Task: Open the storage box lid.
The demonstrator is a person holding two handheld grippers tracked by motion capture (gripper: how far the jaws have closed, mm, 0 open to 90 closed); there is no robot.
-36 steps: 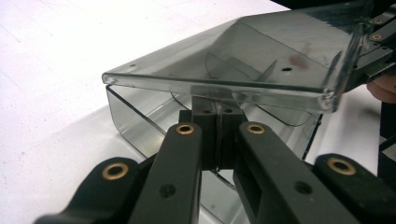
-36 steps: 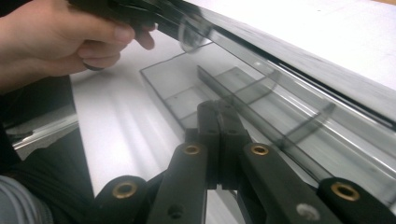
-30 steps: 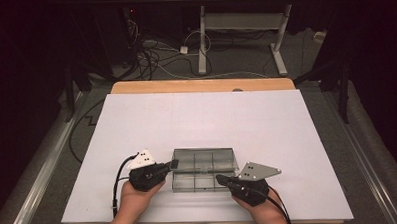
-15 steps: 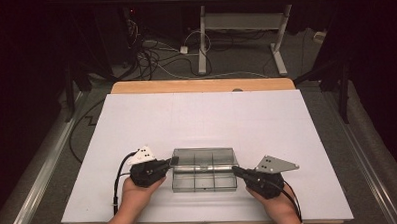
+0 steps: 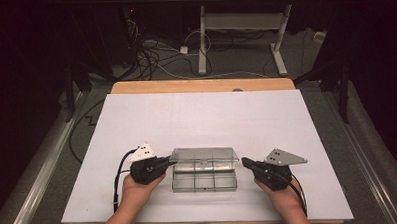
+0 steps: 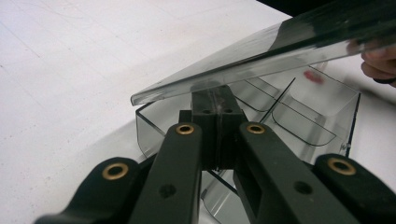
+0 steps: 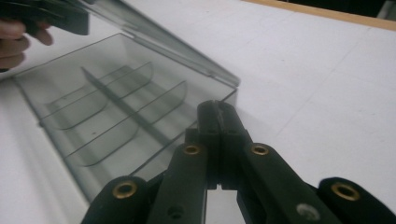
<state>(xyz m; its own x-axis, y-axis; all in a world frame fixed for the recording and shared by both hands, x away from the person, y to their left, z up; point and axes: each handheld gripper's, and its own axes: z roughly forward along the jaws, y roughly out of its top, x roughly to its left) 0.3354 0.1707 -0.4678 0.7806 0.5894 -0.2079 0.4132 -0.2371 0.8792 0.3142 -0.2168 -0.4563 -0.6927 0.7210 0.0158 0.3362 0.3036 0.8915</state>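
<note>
White sheeting covers the table (image 5: pixel 206 116), with a wooden strip along its far edge and cables on the dark floor beyond. Toward six o'clock on the table sits a clear compartment box (image 5: pixel 204 176), its hinged lid (image 5: pixel 204 154) tilted up along the far side. At the box's nine o'clock end the left tool (image 5: pixel 172 162) has its jaws pressed together, the tips under the raised lid at the box's rim. At three o'clock the right tool (image 5: pixel 245 162), jaws likewise together, sits just beside the box's other end; whether it touches cannot be told.
</note>
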